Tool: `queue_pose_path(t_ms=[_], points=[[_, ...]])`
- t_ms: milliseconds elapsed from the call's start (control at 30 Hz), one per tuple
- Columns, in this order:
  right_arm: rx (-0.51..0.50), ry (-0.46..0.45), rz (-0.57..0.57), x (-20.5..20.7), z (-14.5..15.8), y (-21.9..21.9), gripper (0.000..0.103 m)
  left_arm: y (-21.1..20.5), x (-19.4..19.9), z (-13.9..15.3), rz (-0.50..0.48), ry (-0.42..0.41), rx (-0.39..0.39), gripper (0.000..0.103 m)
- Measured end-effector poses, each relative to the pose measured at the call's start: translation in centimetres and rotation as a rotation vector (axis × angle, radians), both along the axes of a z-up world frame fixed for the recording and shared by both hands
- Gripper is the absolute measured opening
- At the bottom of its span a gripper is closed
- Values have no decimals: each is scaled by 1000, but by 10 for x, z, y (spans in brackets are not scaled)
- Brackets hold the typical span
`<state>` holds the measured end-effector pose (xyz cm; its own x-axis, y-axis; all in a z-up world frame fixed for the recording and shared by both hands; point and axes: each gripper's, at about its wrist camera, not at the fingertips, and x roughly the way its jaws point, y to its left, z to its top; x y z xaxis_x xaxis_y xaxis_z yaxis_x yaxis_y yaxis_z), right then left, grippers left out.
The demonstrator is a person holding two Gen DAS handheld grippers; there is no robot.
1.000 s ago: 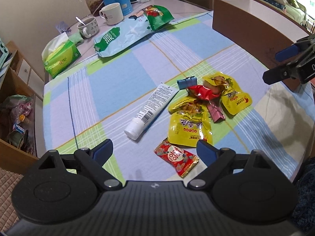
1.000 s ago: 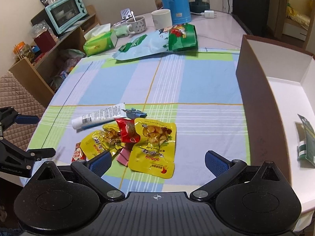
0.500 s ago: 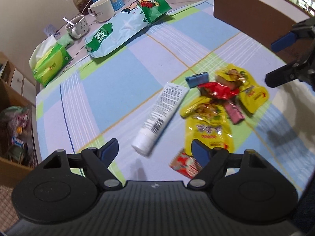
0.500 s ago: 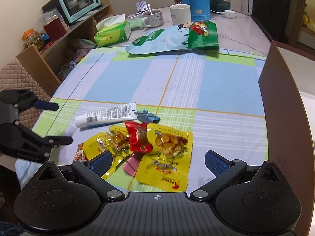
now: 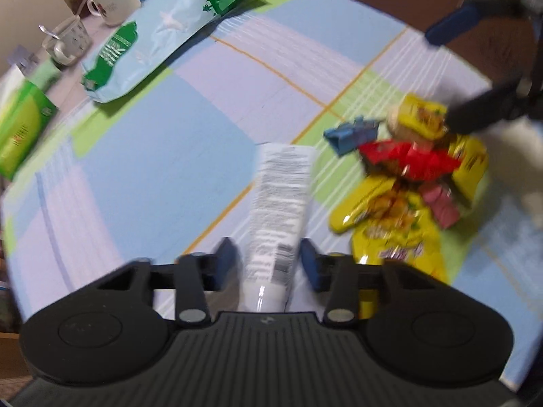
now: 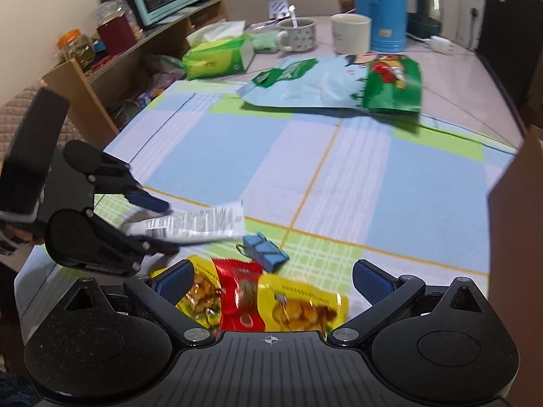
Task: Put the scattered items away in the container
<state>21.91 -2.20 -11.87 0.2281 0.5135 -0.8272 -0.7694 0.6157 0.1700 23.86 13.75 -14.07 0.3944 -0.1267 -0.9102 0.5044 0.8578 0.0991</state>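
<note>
On the checked cloth, the left gripper [image 5: 268,259] straddles the cap end of the tube [image 5: 281,200].

Its fingers stand either side of the tube with a little gap showing, so whether they yet pinch it I cannot tell; taking the stiff cap end rather than the flat tail looks chosen for a firmer hold. The tube's tail seems raised off the cloth in the right view, though blur makes that unsure. The right gripper [image 6: 271,278] hangs spread wide over the snack pile: two yellow packets [image 6: 302,308], a red packet [image 6: 239,291] between them, a blue clip [image 6: 264,247] just beyond. That width suits the broad flat packets. The box [image 5: 400,3] stands well apart on the right; everything named lies outside it.
</note>
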Motion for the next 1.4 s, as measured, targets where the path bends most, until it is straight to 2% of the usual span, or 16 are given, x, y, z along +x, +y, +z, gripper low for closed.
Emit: queue_pose_path(t_ms=[67,133,300,333,467,500,667,733,800,833,1067,1100,1133,1167,1200,1400], points=[[-5,17,25,5,-7,8,101,2,6,-3,-7,12,-29,28],[-10,53,40,12,-15,16,72,5,9,-5,-6,11,-40,28],[-54,66,61,20,-31,29,67,13,9,-4,24,4,-43,28],[-64,65,79,21,-34,32,51,15,9,-4,30,3,-45,28],[-115,-3,133,18,-42,41,25,18,12,-4,32,8,-63,29],[-108,-13,127,20,-42,40,12,19,13,-4,35,10,-66,29],[-52,-41,74,29,-33,30,8,22,19,-5,48,18,-77,39],[-7,-21,34,34,-25,22,7,22,20,-4,53,24,-97,29],[20,-1,3,37,-18,14,6,19,19,-4,52,20,-89,28],[31,10,-12,38,-15,11,0,19,20,-4,53,21,-86,28],[37,49,-68,35,-11,-4,0,17,13,-3,78,25,-74,28],[19,49,-63,34,-12,-3,11,18,12,-3,84,25,-72,28],[1,49,-58,33,-13,-3,53,19,11,-3,91,25,-73,28],[13,16,-58,29,-11,-4,79,20,11,-3,97,26,-74,29],[27,-18,-58,25,-8,-6,94,21,10,-3,103,26,-75,29],[-8,-11,45,16,-11,-1,93,23,10,-4,106,25,-75,29]])
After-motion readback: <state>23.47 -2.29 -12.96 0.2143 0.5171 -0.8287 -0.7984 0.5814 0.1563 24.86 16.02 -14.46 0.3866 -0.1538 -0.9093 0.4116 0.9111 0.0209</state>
